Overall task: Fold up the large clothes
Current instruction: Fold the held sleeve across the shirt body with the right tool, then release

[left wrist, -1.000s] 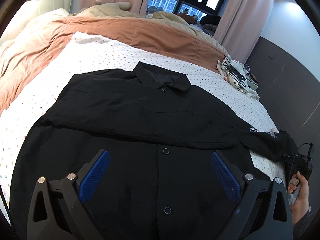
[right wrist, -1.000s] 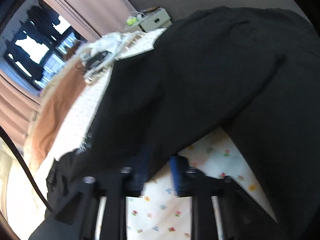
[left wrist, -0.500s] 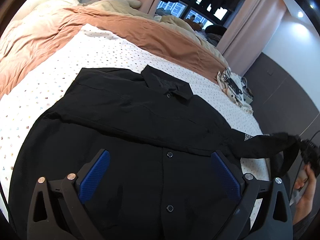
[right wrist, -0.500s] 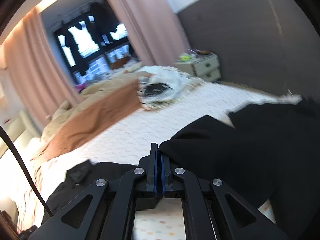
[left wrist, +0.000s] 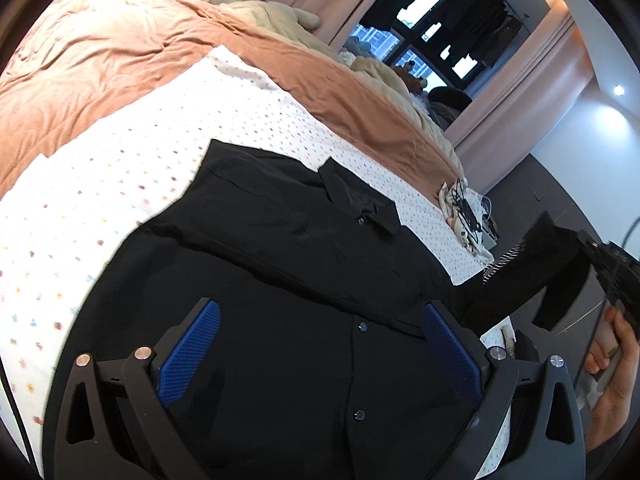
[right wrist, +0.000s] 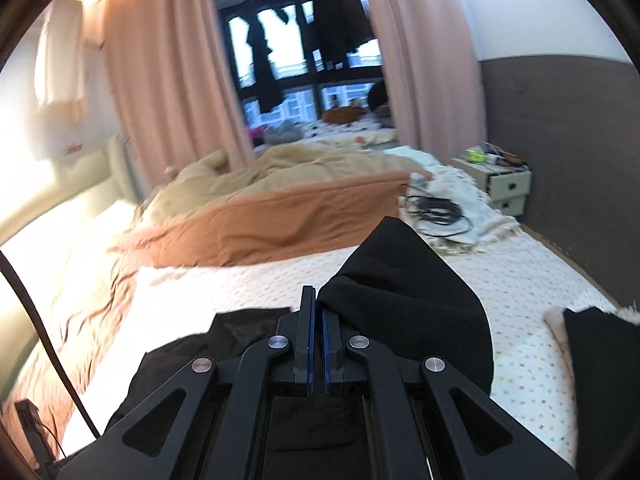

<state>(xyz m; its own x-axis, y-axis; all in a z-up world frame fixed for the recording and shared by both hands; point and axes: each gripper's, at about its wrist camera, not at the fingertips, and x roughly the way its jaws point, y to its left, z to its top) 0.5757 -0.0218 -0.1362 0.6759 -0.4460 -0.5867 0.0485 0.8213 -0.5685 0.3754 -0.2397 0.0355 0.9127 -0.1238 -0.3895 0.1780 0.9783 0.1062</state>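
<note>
A black button-up shirt lies face up on the white dotted bed sheet, collar toward the far side. My left gripper hovers open over the shirt's button placket, with nothing between its blue pads. One sleeve is lifted off the bed at the right. My right gripper is shut on that black sleeve, which drapes over and to the right of its fingers. The hand holding the right gripper shows at the right edge of the left wrist view.
An orange-brown blanket and a beige duvet lie across the far part of the bed. Black cables on white cloth sit at the bed's far right corner. A small bedside drawer unit stands by the grey wall.
My right gripper has risen and rolled level, lifting the sleeve off the bed. The left gripper has shifted sideways over the shirt front and rolled a little, staying open.
</note>
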